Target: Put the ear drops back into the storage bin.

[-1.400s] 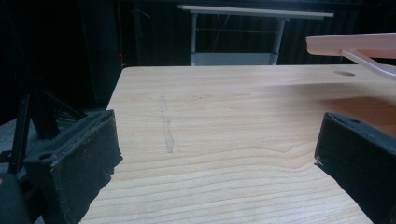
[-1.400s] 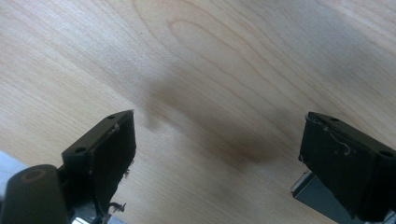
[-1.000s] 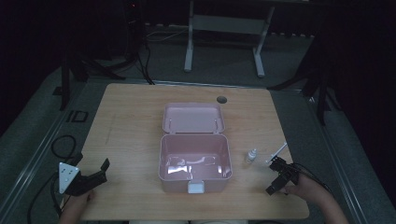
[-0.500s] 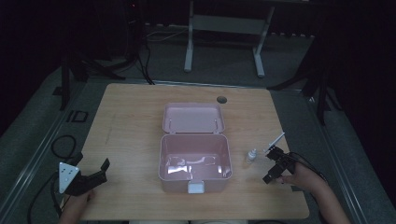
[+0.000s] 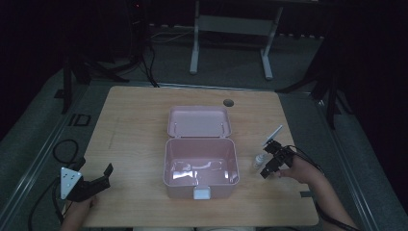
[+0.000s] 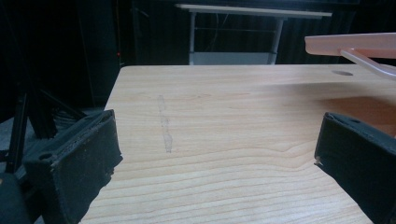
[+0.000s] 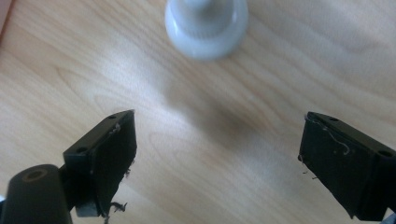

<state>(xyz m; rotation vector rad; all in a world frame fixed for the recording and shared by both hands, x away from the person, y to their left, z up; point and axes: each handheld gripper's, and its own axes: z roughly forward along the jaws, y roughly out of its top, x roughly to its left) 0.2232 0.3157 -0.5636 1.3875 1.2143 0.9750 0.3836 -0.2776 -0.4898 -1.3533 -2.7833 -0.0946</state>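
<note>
From above, the right gripper [image 5: 272,160] has slid left, now just beside the small white bottle [image 5: 259,160] right of the open pink box [image 5: 200,166]; left gripper [image 5: 91,184] unmoved, near-left. Left gripper view: jaws wide over bare table [image 6: 224,121]. Right gripper view: jaws wide, bottle [image 7: 206,25] just ahead.

The table [image 5: 134,130] is pale wood with a fine grain. The open box [image 5: 201,166] is soft pink with a white latch at its front. The small bottle [image 5: 259,160] is whitish. Both grippers, left [image 5: 98,180] and right [image 5: 270,162], are black; the left carries a light grey plate.
</note>
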